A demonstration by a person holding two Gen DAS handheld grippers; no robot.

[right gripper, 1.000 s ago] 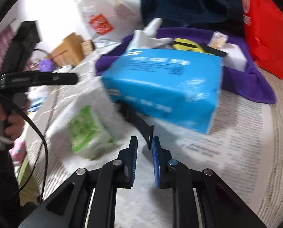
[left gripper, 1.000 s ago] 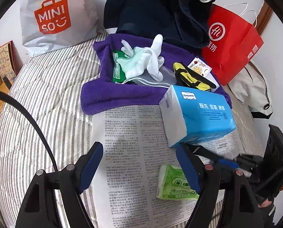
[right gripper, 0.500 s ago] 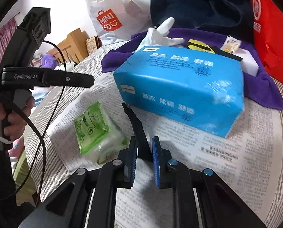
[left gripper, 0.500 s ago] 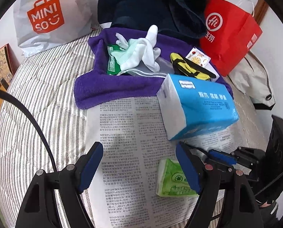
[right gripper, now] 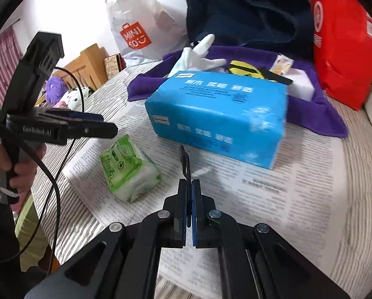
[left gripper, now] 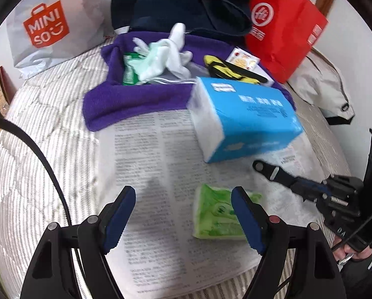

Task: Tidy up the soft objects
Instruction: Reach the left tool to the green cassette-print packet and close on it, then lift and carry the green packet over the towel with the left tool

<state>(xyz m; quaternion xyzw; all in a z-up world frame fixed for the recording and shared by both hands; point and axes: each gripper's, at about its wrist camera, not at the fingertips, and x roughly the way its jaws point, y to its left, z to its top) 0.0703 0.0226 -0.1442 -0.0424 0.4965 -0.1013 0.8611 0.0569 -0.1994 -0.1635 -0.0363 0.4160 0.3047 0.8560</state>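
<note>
Left wrist view looks down on a striped mattress (left gripper: 31,164) with a newspaper (left gripper: 156,174) spread over its middle. Behind the newspaper lies a purple towel (left gripper: 126,102), and behind that stand a white Miniso bag (left gripper: 51,25), a dark garment (left gripper: 176,0) and a red bag (left gripper: 283,30). On the towel sit white gloves (left gripper: 171,52), a green packet (left gripper: 129,72), a yellow-and-black item (left gripper: 223,69) and a small card (left gripper: 243,58).

A blue tissue pack (left gripper: 245,119) rests on the newspaper, its far end against the towel. Nearer the camera lies a small green tissue pack (left gripper: 215,214), flat on the paper and well apart from the blue one.

The left gripper (left gripper: 183,216) hangs over the newspaper with its jaws wide and nothing between them; its right finger overlaps the green pack in the picture, though contact cannot be told.

In the right wrist view, the right gripper (right gripper: 188,186) is closed tight on a thin black strip (right gripper: 185,162) that sticks out ahead of the pads toward the blue pack. The green pack lies just to its left. A hand (right gripper: 1,154) grips the left tool's handle at the frame's edge.
</note>
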